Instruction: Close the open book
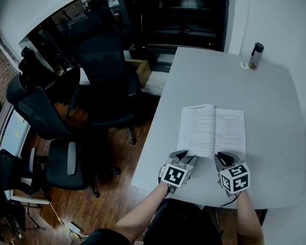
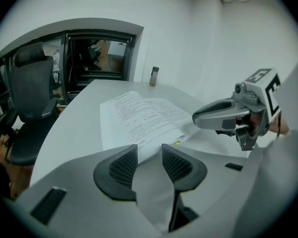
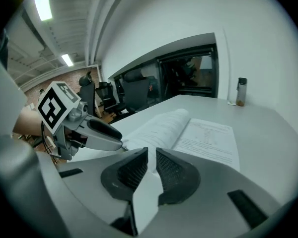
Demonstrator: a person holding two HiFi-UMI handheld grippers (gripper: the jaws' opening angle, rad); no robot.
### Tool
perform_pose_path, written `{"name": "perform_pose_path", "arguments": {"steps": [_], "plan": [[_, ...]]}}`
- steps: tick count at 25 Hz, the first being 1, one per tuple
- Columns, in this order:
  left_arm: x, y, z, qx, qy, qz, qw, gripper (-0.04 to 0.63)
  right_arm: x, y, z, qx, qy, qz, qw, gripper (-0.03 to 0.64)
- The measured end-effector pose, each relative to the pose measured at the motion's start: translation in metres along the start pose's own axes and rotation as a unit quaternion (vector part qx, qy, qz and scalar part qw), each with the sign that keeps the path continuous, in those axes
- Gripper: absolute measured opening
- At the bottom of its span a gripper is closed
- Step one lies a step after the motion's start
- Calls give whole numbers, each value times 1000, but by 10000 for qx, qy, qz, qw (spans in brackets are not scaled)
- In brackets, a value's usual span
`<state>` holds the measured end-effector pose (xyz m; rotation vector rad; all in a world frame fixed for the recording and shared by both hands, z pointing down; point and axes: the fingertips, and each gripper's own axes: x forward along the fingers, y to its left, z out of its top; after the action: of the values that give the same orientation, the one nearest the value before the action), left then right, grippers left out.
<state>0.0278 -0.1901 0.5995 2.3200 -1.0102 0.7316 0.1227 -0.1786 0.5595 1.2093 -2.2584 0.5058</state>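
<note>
An open book point(image 1: 212, 129) with white printed pages lies flat on the grey table point(image 1: 275, 101), near its front edge. My left gripper point(image 1: 186, 156) hovers at the near edge of the left page, its jaws open with only table and page showing between them point(image 2: 149, 155). At the near edge of the right page, close to the spine, my right gripper point(image 1: 223, 157) has its jaws almost together. A thin white strip of page shows between its pads point(image 3: 151, 157). The left pages bulge upward point(image 3: 161, 125); the right page lies flat point(image 3: 211, 138).
A dark bottle point(image 1: 255, 55) stands at the table's far right corner beside a small pale item. Several black office chairs point(image 1: 107, 80) crowd the floor to the left of the table. A white wall runs along the right.
</note>
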Motion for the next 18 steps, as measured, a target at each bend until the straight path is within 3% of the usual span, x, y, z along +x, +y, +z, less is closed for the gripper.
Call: {"name": "perform_pose_path", "arguments": {"steps": [4,7,13,18], "plan": [[-12,15,-7,-57,78,185,9998,156,26,30,10,-449,109,260,9986,214],[-20,23,-11,-134,68,190,9997,156,45,38,14,-805,275,18,9964,285],[-29,33,-18,-164,53,134,9998,156,68,28,0,-1252,711,-404,9888,287],[-26,35,-14,-82,50,48,9999,156,55,12,5,-931,608,-693,9914,278]]}}
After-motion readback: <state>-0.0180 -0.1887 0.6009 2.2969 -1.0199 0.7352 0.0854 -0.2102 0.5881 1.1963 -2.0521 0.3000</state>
